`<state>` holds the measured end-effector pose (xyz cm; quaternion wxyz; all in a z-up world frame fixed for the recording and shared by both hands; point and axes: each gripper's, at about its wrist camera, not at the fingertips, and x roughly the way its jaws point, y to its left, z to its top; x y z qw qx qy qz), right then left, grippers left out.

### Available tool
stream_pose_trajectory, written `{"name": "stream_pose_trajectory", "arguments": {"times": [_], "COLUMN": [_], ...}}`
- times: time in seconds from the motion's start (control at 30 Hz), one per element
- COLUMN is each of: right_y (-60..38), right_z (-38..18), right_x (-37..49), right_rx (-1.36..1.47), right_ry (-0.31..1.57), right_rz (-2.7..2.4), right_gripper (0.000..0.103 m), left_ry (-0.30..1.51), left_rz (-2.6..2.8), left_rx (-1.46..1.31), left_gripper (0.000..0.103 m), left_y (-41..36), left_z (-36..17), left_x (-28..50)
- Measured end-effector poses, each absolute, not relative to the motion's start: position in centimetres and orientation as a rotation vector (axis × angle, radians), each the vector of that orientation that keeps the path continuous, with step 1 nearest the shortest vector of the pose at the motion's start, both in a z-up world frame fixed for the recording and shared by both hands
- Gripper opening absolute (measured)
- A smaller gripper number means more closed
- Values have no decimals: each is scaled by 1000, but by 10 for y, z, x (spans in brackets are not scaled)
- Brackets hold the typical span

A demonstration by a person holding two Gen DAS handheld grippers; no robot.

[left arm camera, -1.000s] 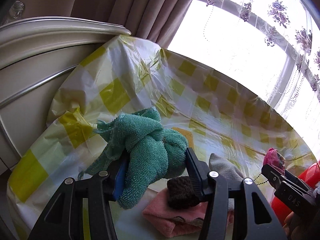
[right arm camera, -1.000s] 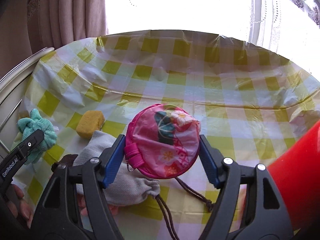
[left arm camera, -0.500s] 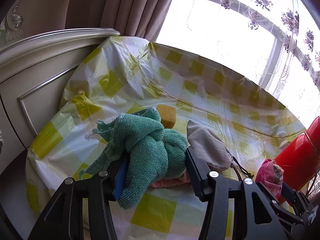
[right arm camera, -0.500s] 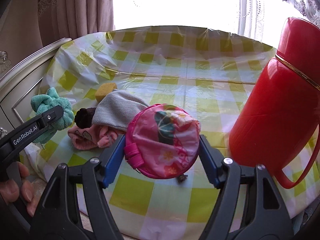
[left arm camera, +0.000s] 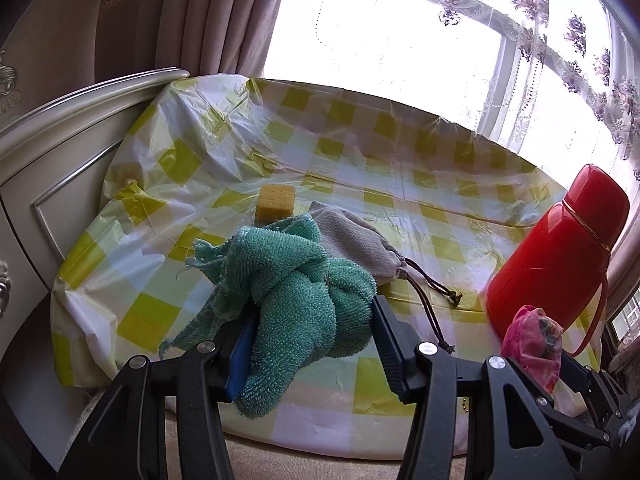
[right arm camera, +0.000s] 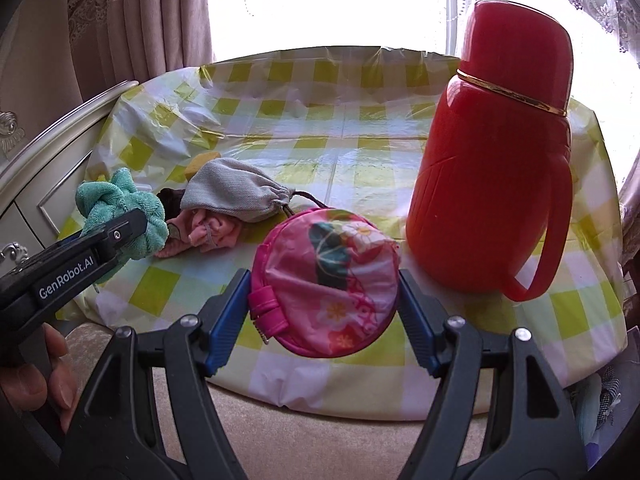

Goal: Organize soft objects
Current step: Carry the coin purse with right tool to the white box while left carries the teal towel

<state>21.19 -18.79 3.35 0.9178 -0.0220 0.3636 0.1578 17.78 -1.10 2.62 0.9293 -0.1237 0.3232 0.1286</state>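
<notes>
My left gripper (left arm camera: 310,340) is shut on a knotted teal towel (left arm camera: 292,296), held above the near edge of the checked table; the same towel (right arm camera: 120,208) shows at the left of the right wrist view. My right gripper (right arm camera: 322,300) is shut on a round pink floral pouch (right arm camera: 324,280), also over the near table edge; that pouch (left arm camera: 532,340) appears at the lower right of the left wrist view. On the table lie a grey drawstring bag (right arm camera: 236,192), a pink cloth (right arm camera: 208,232), a dark brown knitted piece (right arm camera: 170,200) and a yellow sponge (left arm camera: 275,201).
A tall red thermos (right arm camera: 496,152) with a handle stands at the table's right side. A yellow-checked plastic cloth (left arm camera: 400,184) covers the table. A cream cabinet (left arm camera: 48,168) stands at the left, curtains and a bright window behind. Beige upholstery (right arm camera: 320,440) lies below the near edge.
Both grippers have drawn back from the table with the towel and the pouch still held. More of the table and the whole red thermos have come into view.
</notes>
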Motion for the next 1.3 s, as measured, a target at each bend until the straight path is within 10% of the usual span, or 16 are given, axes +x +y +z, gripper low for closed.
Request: {"name": "stream_pose_trajectory", "arguments": {"times": [1.3], "right_y": [-376], "right_z": [30], "right_x": [158], "right_rx": [112], "right_ry": [774], "right_rz": [31], "right_gripper": [74], "left_ry": [743], "left_rz": [-140], "left_rx": [-66], "left_gripper": [55], "left_y": [-196], "left_z": [27], "left_x": [176]}}
